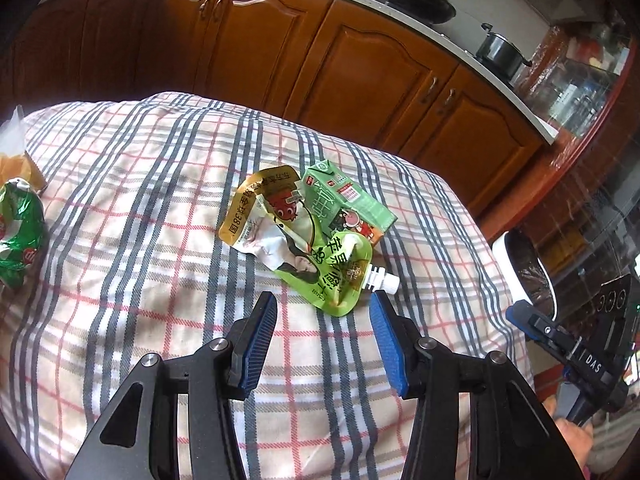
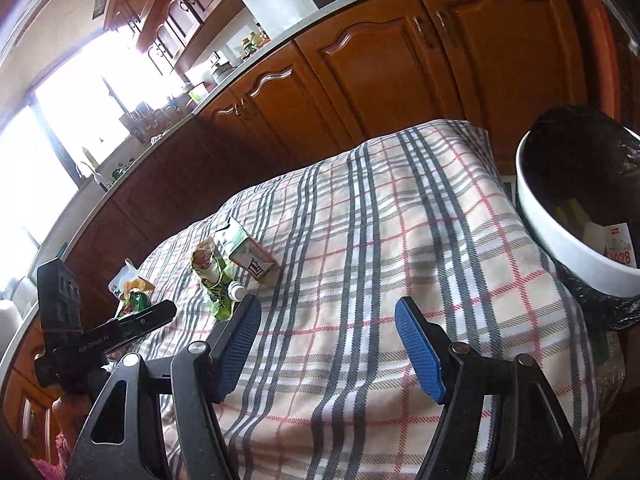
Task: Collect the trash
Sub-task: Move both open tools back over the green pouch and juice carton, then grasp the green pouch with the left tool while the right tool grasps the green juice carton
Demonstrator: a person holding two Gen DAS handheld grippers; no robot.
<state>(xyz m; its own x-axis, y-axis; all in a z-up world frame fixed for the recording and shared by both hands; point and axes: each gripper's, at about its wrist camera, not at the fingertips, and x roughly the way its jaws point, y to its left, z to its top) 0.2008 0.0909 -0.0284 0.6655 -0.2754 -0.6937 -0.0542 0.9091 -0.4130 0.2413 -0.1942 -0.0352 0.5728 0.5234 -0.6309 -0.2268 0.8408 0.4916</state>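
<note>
Both tools wide, empty: left tool (image 1: 323, 306) just short of spouted pouch (image 1: 332, 270), right tool (image 2: 328, 312) above plaid cloth (image 2: 360, 240).

Daylight floods from the window (image 2: 60, 128), blown out to white glare in the right wrist view. The wooden cabinets (image 1: 360, 76) sit dim and shadowed. Fisheye bending curves the edges, and corners fall black.

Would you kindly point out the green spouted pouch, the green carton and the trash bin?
green spouted pouch (image 1: 334, 276), left wrist view, on its printed front.
green carton (image 1: 344, 196), left wrist view, on its side panel.
trash bin (image 2: 560, 236), right wrist view, on its white rim.
</note>
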